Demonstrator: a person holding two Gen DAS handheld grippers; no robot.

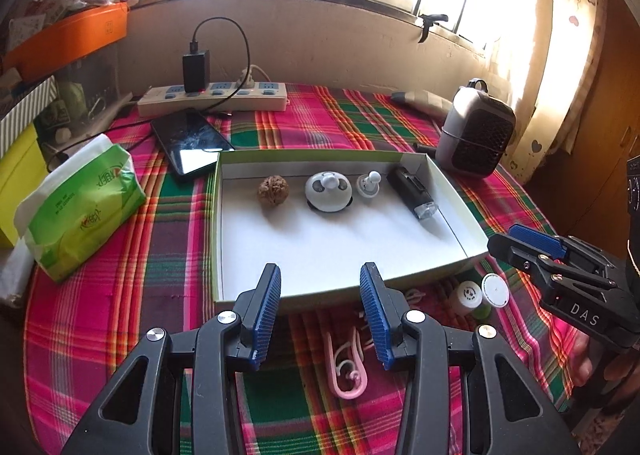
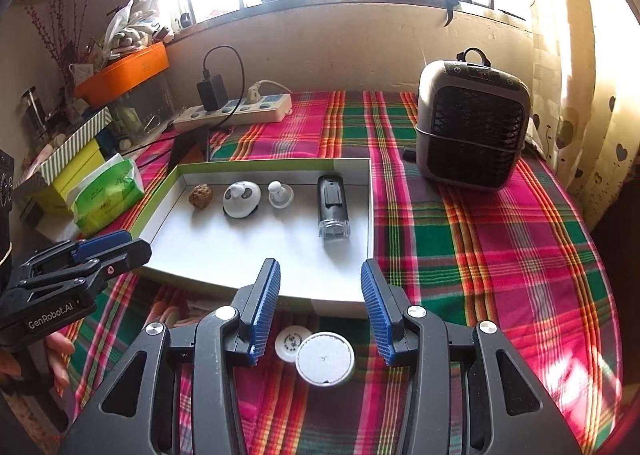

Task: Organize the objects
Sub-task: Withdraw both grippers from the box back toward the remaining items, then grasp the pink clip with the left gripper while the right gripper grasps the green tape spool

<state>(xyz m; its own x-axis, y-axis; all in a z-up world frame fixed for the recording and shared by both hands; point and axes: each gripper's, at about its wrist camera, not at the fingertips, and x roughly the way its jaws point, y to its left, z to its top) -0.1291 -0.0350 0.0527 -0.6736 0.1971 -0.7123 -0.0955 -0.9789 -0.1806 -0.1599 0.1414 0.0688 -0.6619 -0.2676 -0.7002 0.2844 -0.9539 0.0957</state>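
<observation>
A shallow white box (image 1: pixel 340 243) (image 2: pixel 248 247) with green sides lies on the plaid cloth. Along its far wall sit a walnut (image 1: pixel 273 191) (image 2: pixel 200 196), a round white panda-faced gadget (image 1: pixel 328 191) (image 2: pixel 241 199), a small white earbud piece (image 1: pixel 369 185) (image 2: pixel 280 194) and a black device with a clear end (image 1: pixel 412 193) (image 2: pixel 333 207). My left gripper (image 1: pixel 320 315) is open over a pink ear-hook cable (image 1: pixel 346 367) in front of the box. My right gripper (image 2: pixel 320 311) is open above two small white-capped bottles (image 2: pixel 325 359) (image 1: pixel 476 295). Nothing is held.
A green tissue pack (image 1: pixel 86 207) (image 2: pixel 108 191) lies left of the box; a phone (image 1: pixel 190 143) and a power strip (image 1: pixel 212 95) (image 2: pixel 236 111) lie behind it. A grey heater (image 1: pixel 474 131) (image 2: pixel 472 127) stands at back right. Boxes clutter the left edge.
</observation>
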